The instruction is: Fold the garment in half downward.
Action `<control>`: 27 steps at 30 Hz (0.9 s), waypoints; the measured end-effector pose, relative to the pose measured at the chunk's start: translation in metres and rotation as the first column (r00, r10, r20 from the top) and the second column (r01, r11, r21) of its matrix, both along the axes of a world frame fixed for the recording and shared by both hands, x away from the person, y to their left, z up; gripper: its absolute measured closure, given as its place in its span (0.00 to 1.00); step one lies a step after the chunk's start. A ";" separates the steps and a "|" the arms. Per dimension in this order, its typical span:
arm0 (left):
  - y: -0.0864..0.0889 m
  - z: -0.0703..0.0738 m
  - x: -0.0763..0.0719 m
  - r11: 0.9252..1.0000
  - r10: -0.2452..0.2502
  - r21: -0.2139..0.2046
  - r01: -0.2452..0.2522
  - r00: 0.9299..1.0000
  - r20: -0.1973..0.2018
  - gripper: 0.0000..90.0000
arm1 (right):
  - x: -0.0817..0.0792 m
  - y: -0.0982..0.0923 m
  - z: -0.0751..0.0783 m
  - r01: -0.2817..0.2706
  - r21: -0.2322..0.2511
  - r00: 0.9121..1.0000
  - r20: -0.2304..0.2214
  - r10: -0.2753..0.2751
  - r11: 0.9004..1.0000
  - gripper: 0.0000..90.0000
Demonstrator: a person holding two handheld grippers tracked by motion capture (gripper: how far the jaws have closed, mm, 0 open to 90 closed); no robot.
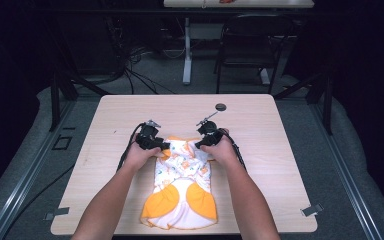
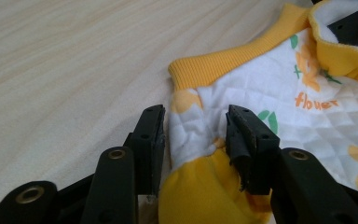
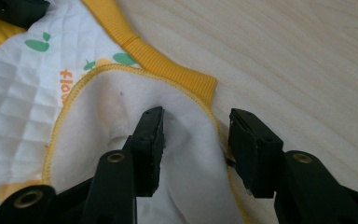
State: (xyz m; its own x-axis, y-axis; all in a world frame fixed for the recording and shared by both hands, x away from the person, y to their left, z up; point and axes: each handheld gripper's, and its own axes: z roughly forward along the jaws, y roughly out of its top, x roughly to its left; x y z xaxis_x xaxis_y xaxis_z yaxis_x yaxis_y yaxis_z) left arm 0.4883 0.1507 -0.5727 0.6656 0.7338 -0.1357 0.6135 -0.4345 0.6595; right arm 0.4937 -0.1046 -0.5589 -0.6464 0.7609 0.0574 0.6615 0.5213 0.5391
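Note:
A small quilted garment point(image 1: 182, 185), white with orange flower print and orange trim, lies crumpled on the wooden table point(image 1: 125, 112). My left gripper point(image 1: 164, 146) is at its top left corner. In the left gripper view the jaws stand apart, left gripper point(image 2: 196, 123) open, with the white and orange cloth point(image 2: 279, 93) lying between them below the ribbed orange cuff point(image 2: 223, 67). My right gripper point(image 1: 198, 144) is at the top right corner. The right gripper point(image 3: 196, 126) is also open, straddling a fold of the white fleecy lining point(image 3: 98, 107) beside its orange-stitched edge.
A small dark round disc point(image 1: 221, 107) sits on the table behind the right gripper. Metal clips point(image 1: 311, 210) mark the front corners. Beyond the table stand a black chair point(image 1: 250, 45), a white table leg point(image 1: 187, 55) and floor cables point(image 1: 130, 70).

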 end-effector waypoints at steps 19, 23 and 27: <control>-0.003 0.000 -0.003 1.000 -0.020 -0.014 0.019 0.999 -0.031 0.91 | -0.004 0.004 -0.001 -0.076 0.001 0.997 -0.003 0.076 0.997 0.92; -0.003 0.002 -0.004 1.000 -0.016 -0.009 0.016 1.000 -0.025 0.93 | -0.006 0.005 0.002 -0.095 -0.039 0.995 0.028 0.096 0.995 0.93; -0.003 0.006 -0.006 1.000 -0.020 0.004 0.020 1.000 -0.006 0.93 | -0.010 0.004 0.009 -0.102 -0.044 0.991 0.083 0.105 0.994 0.93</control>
State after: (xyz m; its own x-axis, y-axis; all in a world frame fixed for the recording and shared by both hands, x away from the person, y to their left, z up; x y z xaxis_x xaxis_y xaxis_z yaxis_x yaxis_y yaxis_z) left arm 0.4823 0.1481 -0.5667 0.6793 0.7210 -0.1366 0.6085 -0.4495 0.6540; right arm 0.4836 -0.1009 -0.5502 -0.7230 0.6902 -0.0300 0.5557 0.6068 0.5683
